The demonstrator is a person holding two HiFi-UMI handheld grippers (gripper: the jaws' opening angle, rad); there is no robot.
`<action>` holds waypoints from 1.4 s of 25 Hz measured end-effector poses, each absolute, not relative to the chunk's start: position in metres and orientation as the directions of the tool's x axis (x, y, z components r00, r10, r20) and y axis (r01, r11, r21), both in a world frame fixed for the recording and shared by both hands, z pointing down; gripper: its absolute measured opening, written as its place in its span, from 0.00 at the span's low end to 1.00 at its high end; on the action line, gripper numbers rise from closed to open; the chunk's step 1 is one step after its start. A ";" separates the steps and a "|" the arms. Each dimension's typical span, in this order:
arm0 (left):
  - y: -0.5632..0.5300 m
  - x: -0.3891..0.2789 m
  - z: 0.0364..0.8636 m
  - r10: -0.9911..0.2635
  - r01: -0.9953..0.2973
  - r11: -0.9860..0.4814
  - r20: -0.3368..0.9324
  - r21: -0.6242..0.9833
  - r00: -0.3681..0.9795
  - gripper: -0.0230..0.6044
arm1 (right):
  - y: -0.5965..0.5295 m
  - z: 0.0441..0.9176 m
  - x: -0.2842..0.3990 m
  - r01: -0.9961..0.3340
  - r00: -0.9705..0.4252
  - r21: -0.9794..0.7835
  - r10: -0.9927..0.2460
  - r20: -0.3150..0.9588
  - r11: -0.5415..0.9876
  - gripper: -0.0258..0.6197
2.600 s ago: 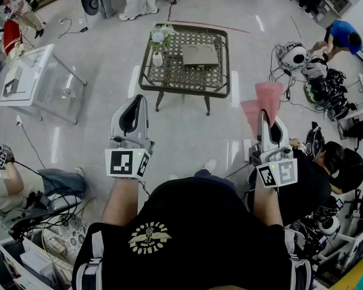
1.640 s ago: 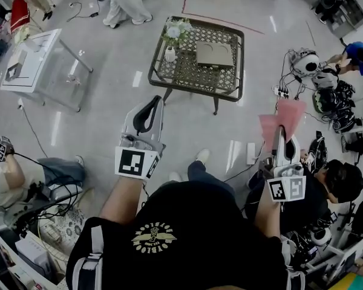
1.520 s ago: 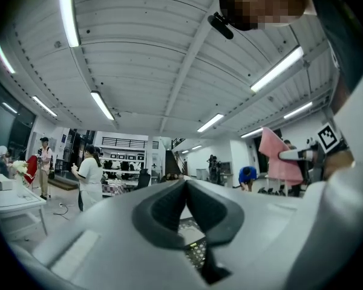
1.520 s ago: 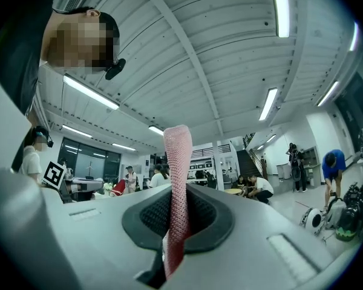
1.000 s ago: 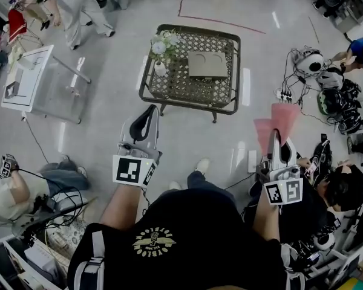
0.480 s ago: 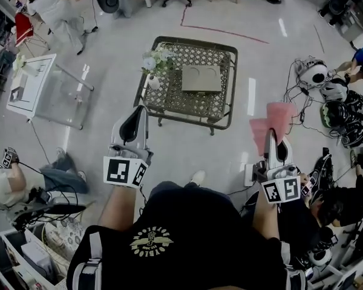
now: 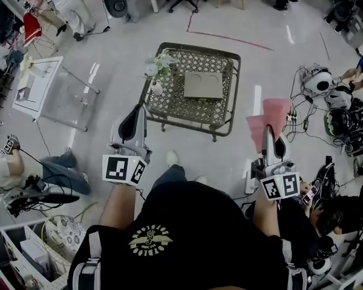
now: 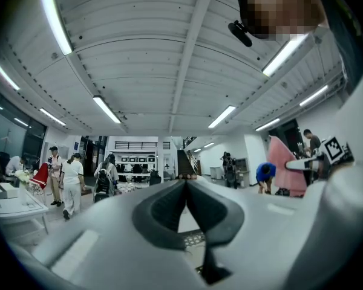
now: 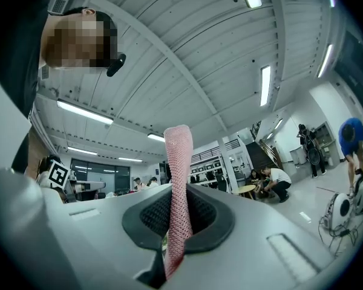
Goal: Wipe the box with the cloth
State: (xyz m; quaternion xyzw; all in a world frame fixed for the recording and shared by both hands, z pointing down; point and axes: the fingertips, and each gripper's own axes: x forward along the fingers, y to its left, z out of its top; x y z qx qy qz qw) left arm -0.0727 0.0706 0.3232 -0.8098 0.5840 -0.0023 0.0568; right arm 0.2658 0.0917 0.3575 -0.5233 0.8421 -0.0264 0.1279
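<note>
Nearing the table (image 7: 175, 99), the right gripper (image 7: 267, 129) is clamping the pink cloth (image 7: 268, 113); the left gripper (image 7: 136, 109) is pinched together, empty; the box (image 7: 203, 84) is resting toward the table's right edge

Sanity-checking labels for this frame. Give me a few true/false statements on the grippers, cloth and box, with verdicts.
1. The right gripper is shut on the pink cloth. True.
2. The left gripper holds the box. False: its jaws are together on nothing, and the box lies on the lattice table.
3. The cloth is touching the box. False: it is held up over the floor, apart from the table.
4. A vase of flowers stands on the table, left of the box in the head view. True.
</note>
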 end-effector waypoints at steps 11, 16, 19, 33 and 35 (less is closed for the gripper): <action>0.014 -0.068 0.342 -0.924 -0.925 -0.372 -0.065 -0.079 0.377 0.04 | 0.060 0.365 0.254 -0.895 -0.395 -0.161 -0.906 -0.152 0.417 0.07; -0.022 -0.079 0.345 -0.912 -0.911 -0.401 -0.053 -0.090 0.407 0.04 | 0.027 0.366 0.236 -0.902 -0.379 -0.167 -0.915 -0.136 0.399 0.07; -0.048 -0.089 0.352 -0.912 -0.911 -0.404 -0.041 -0.078 0.408 0.04 | 0.003 0.367 0.223 -0.902 -0.385 -0.160 -0.914 -0.125 0.402 0.07; -0.151 -0.160 0.374 -0.925 -0.924 -0.379 -0.007 -0.038 0.380 0.04 | -0.113 0.386 0.151 -0.891 -0.428 -0.152 -0.903 -0.032 0.428 0.07; -0.164 -0.167 0.374 -0.921 -0.921 -0.389 -0.008 -0.033 0.390 0.04 | -0.128 0.391 0.140 -0.892 -0.426 -0.159 -0.904 -0.009 0.422 0.07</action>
